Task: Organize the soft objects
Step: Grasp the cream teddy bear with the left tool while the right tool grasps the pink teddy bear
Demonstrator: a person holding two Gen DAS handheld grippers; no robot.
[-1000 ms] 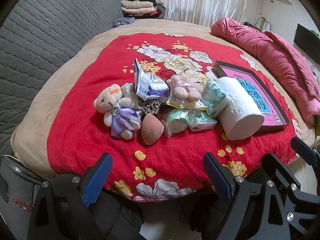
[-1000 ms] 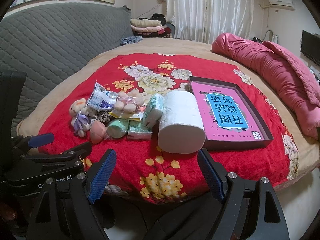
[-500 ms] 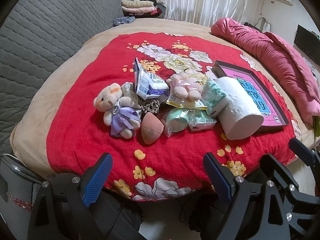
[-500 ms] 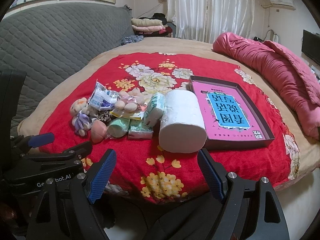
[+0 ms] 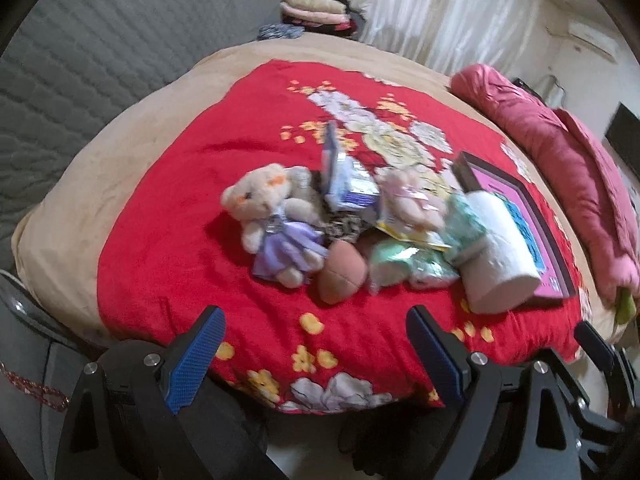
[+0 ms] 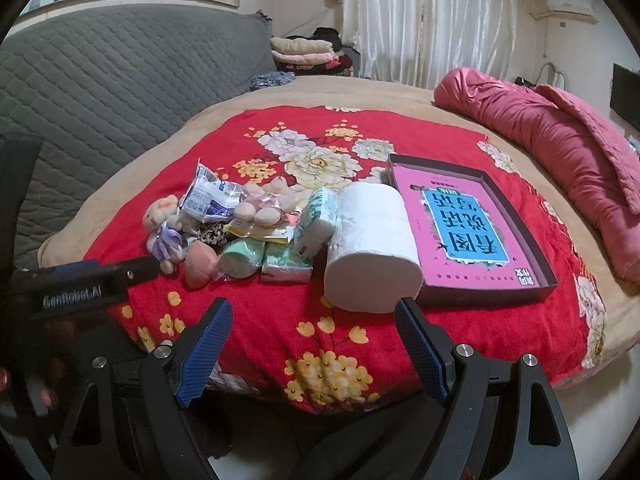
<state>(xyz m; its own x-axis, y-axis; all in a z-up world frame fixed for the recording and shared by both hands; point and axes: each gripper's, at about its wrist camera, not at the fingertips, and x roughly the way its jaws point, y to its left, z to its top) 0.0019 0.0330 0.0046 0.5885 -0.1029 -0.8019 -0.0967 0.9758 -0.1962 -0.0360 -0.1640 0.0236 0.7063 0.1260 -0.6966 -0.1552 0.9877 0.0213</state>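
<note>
A pile of soft things lies on the red floral blanket [image 5: 168, 248]: a teddy bear in a purple dress [image 5: 272, 216], a pink egg-shaped sponge [image 5: 342, 278], a pink plush [image 5: 408, 200], green tissue packs [image 5: 400, 266], a blue-white packet [image 5: 348, 184] and a white paper roll [image 5: 500, 260]. My left gripper [image 5: 316, 350] is open and empty, hovering at the blanket's near edge below the sponge. My right gripper [image 6: 314, 340] is open and empty, just below the paper roll [image 6: 372, 244]. The bear [image 6: 164, 228] and sponge [image 6: 198, 262] also show in the right wrist view.
A shallow dark box with a pink and blue printed bottom [image 6: 468, 236] lies right of the roll. A rolled pink quilt [image 6: 560, 144] lies along the right of the bed. A grey quilted sofa back [image 6: 100, 80] stands at the left. Folded clothes [image 6: 304, 54] sit behind.
Both grippers have moved forward towards the pile, the left one more, and its view is blurred by motion. Nothing on the blanket has moved. Both stay open.
</note>
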